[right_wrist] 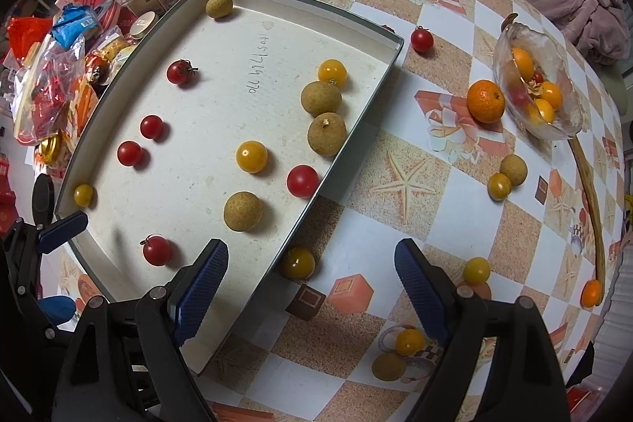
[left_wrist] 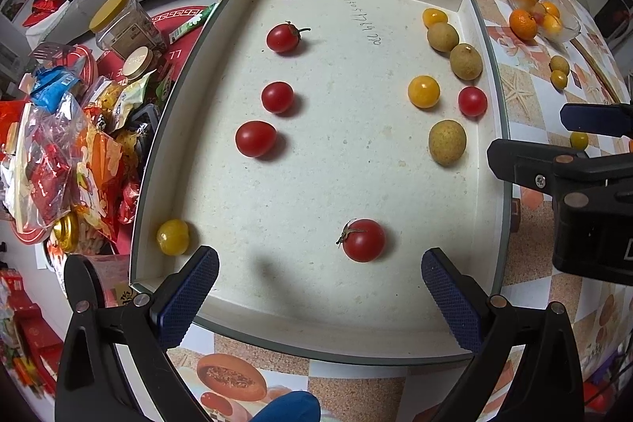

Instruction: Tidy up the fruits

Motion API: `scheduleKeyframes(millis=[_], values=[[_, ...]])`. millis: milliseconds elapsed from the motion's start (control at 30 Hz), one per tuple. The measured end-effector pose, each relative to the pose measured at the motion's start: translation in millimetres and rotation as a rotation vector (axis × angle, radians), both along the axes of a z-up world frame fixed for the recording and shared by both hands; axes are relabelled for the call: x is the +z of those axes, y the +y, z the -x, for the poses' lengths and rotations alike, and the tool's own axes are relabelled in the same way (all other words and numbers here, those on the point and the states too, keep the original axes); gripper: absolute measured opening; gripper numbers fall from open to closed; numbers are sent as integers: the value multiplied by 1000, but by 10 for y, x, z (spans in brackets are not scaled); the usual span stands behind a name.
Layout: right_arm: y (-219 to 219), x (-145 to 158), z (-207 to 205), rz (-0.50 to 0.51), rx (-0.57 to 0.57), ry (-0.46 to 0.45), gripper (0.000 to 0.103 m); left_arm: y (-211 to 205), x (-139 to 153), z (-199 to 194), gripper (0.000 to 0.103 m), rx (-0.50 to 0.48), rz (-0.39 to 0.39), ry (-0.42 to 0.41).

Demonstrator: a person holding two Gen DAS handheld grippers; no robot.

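My left gripper (left_wrist: pixel 320 287) hangs spread wide and empty over the near end of the white tray (left_wrist: pixel 316 339); my right gripper (right_wrist: pixel 312 287) is equally spread, holding nothing, straddling the tray's edge. In the tray lie smooth glossy red cherry tomatoes (left_wrist: pixel 363 240), yellow cherry tomatoes (left_wrist: pixel 423 91) and dull, rough-skinned tan longans (left_wrist: pixel 447 142), all round. More fruit lies scattered on the checkered starfish-print tablecloth (right_wrist: pixel 399 184), near a glass bowl (right_wrist: pixel 561 129) with a mandarin (right_wrist: pixel 486 101) touching it. Snack packets (left_wrist: pixel 59 161) crowd the left.
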State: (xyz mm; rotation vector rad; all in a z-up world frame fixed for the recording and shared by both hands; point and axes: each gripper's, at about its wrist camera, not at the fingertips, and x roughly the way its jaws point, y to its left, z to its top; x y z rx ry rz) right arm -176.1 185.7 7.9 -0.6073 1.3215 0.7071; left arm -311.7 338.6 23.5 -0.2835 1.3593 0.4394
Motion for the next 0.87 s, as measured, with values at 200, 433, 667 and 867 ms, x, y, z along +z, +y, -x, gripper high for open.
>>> scheduleKeyframes(millis=[200,433,667,867], values=[[-12,-7,8,-1,4,-3,89,-34,-1,-17,103,-9,-7,9],[-41,-9,9,-9,0,1,89,-91,0,-41,103,-15,-10,19],[-59,1,14,-14,0,1,89,-134,-13,-45,103,-16,-15,28],[-61,15,27,-15,-1,1,89,-171,32,-30,103,-25,-27,-2]])
